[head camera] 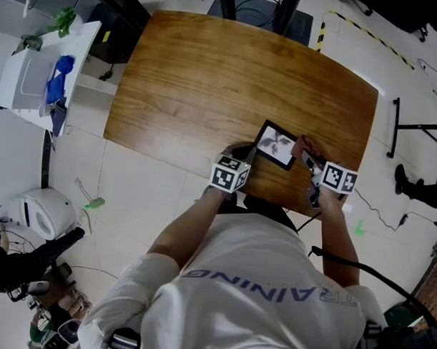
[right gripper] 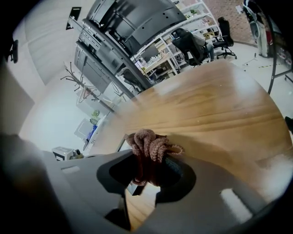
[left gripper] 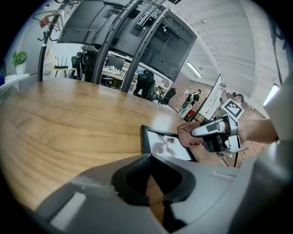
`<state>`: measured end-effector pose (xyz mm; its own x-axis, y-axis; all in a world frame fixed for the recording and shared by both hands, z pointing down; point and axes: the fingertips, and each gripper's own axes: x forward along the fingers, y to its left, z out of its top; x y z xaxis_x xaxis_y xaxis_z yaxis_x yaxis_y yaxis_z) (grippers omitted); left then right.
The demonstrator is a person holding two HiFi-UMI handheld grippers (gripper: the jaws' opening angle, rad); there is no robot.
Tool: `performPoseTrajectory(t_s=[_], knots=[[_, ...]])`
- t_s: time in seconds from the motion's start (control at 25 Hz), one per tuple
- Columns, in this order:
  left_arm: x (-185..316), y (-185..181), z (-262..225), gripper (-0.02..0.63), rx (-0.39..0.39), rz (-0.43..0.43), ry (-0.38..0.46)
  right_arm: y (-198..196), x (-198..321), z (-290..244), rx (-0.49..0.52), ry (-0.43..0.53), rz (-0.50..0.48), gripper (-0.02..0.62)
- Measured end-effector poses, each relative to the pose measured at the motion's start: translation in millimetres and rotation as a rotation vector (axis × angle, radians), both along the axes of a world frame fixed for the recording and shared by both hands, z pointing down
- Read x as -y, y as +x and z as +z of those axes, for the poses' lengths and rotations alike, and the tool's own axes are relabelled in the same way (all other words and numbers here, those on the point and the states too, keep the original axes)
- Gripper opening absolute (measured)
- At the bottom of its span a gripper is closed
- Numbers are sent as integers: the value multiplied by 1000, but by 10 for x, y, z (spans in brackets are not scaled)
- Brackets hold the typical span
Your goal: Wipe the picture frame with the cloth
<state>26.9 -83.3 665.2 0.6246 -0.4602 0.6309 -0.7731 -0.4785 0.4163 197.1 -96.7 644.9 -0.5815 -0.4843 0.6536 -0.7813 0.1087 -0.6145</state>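
On the wooden table [head camera: 207, 77], near its front edge: picture frame [head camera: 275, 145], black-rimmed, lying flat, greyish print facing up
Left gripper [head camera: 245, 155]: at the frame's near left corner; in its own view [left gripper: 153, 183] jaws slightly spread, only bare wood in the gap, frame just beyond the tips
Right gripper [head camera: 306, 157]: at the frame's right edge, pinching a bunched brown cloth [right gripper: 149, 146] tight
Cloth: wad sticking out past the jaw tips, at the frame's right rim in the head view; actual contact unclear
Left of the table: white side unit [head camera: 28, 78] carrying a blue item [head camera: 59, 75]
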Motion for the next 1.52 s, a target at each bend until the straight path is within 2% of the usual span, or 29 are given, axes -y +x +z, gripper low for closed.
performPoseTrajectory(t_s=[0.36,0.52,0.64,0.76,0.92,1.16,1.52], knots=[[-11,1,22,5,-16,22,-25,-7,182,43,-69,43,-5,121],[-22,11,21,5,-30,24,-41,-83,260,-62,-53,69,-12,121],[-13,23,-13,5,-38,26,-46,-457,309,-247,47,97,-65,121],[-14,20,4,5,-38,23,-48,-952,298,-240,131,53,-122,121],[-24,35,-7,5,-36,24,-47,-1307,273,-129,144,-2,-143,121],[-17,34,-14,5,-35,22,-45,-1344,255,5,110,-33,-148,121],[-15,22,-8,5,-31,18,-39,-982,169,82,85,-44,-93,121]])
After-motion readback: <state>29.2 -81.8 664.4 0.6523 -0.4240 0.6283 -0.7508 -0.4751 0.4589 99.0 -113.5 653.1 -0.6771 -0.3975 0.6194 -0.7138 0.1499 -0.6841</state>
